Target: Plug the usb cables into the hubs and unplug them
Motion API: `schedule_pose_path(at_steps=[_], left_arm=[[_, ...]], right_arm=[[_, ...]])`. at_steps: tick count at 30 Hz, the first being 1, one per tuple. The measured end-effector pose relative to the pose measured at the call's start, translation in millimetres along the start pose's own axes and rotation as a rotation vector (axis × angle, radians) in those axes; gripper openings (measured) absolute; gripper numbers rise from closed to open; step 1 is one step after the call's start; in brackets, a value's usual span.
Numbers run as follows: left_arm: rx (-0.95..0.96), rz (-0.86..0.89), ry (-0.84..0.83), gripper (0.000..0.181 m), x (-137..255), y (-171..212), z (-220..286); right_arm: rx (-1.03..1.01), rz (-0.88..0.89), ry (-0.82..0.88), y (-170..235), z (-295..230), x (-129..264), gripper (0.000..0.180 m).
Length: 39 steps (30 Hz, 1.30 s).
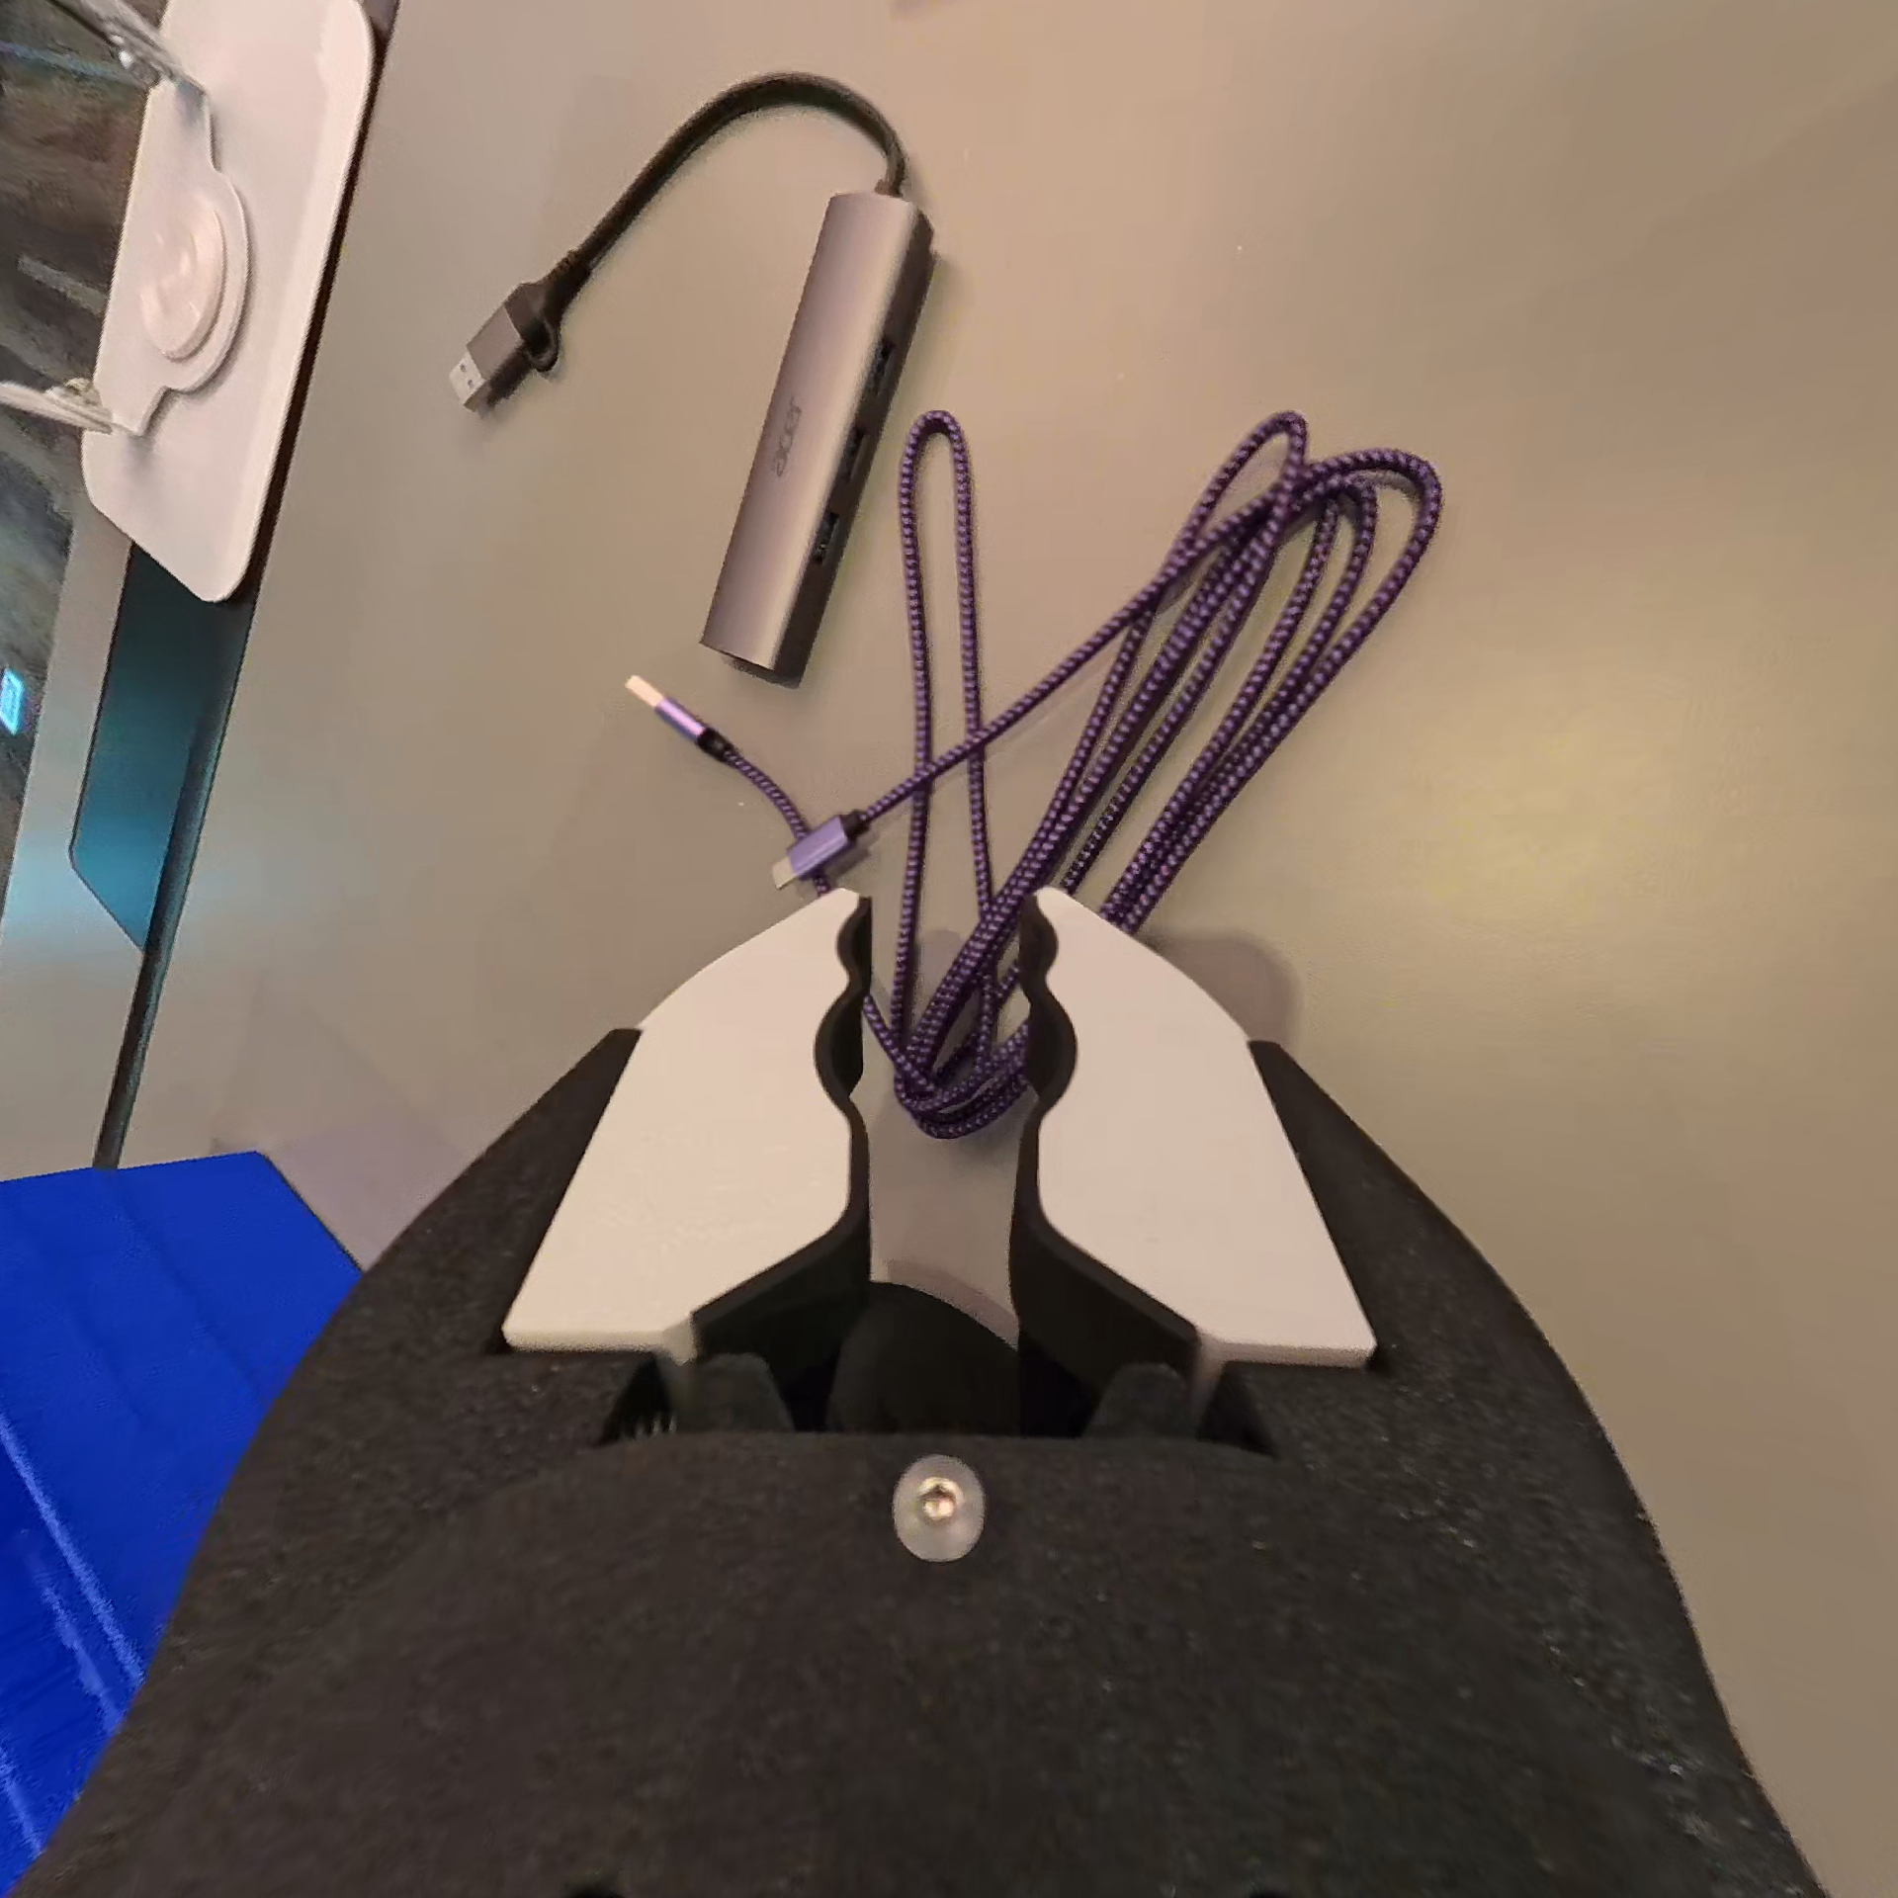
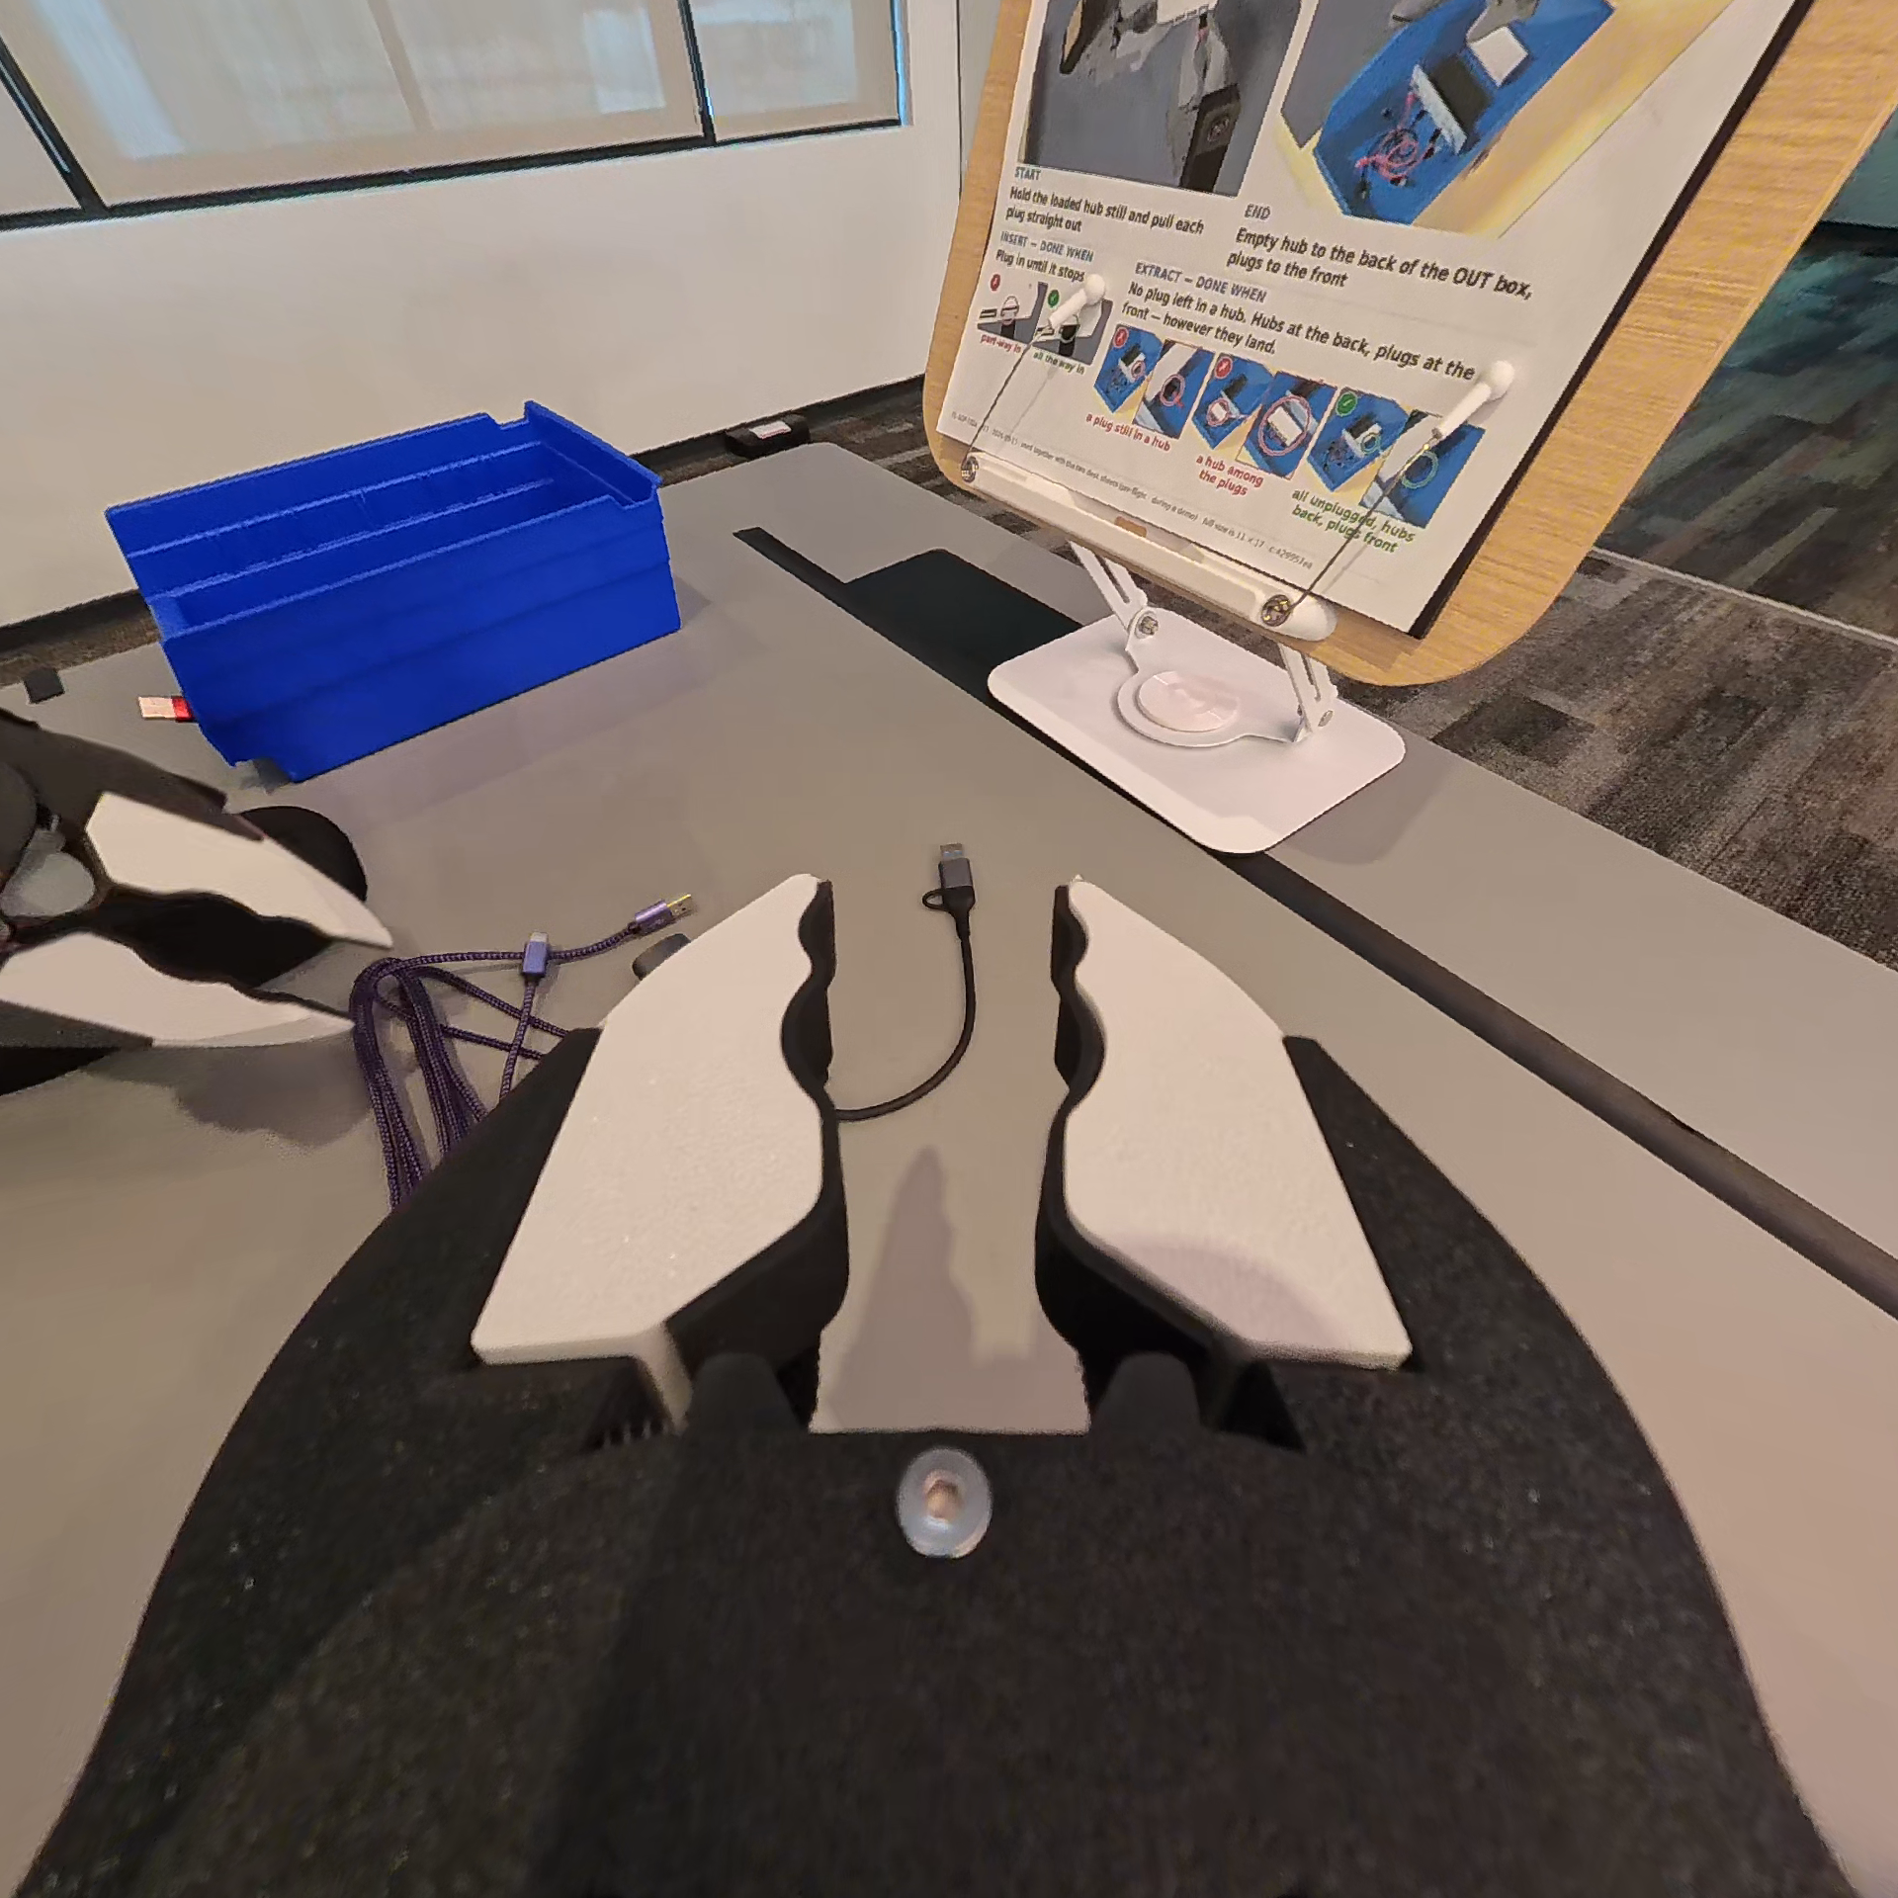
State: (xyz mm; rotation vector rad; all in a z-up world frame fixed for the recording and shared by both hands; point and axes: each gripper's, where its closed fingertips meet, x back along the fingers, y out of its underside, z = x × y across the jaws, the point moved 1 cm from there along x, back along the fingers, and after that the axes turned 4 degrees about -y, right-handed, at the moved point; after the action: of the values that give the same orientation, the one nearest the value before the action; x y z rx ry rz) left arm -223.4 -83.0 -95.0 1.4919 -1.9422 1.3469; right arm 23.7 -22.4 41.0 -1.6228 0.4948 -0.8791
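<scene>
A grey USB hub [image 1: 822,442] lies on the grey table, with its short black lead [image 1: 657,185] curling to a plug [image 1: 493,359]. A coiled purple braided cable [image 1: 1181,657] lies beside it, with its two plugs [image 1: 668,714] [image 1: 822,847] loose on the table. My left gripper [image 1: 950,899] is open, and the cable's bundled end [image 1: 955,1078] runs between its fingers. In the right wrist view my right gripper [image 2: 940,894] is open and empty over the hub's black lead [image 2: 960,986]. Its left finger hides most of the hub. The left gripper [image 2: 368,976] shows over the purple cable [image 2: 431,1037].
A blue bin [image 2: 411,585] stands at the far left of the table, with a small red-tipped plug [image 2: 164,709] beside it. It also shows in the left wrist view [image 1: 123,1438]. A white stand [image 2: 1202,739] holds an instruction board [image 2: 1232,308] at the far right. My hands' fingertips stand some 30 centimeters from each other. The grey USB hub [image 1: 822,442] is closer to my left gripper, around 12 centimeters from its tips; the right tips are 20 centimeters off. The hub's black lead [image 2: 960,986] is about equally far from each gripper, around 25 centimeters. Both grippers' tips are roughly 25 centimeters from the plug [image 1: 493,359].
</scene>
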Motion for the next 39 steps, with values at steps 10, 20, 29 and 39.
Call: schedule_pose_path(at_steps=[10, 20, 29, 39], left_arm=[[-0.074, 0.092, 0.161, 0.035, -52, -52, -40], [-0.187, 0.057, 0.292, 0.039, -105, -46, -44], [-0.168, 0.071, 0.402, 0.03, -112, -40, -33], [-0.086, 0.163, 0.394, 0.03, -107, -46, -40]], right_arm=[[0.008, -0.018, -0.001, 2, -2, -3, 0.04], [-0.001, -0.011, -0.013, 3, -1, -3, 0.04], [-0.011, -0.033, -0.024, 9, 0, -10, 0.04], [-0.031, -0.075, -0.062, 24, 0, -24, 0.04]])
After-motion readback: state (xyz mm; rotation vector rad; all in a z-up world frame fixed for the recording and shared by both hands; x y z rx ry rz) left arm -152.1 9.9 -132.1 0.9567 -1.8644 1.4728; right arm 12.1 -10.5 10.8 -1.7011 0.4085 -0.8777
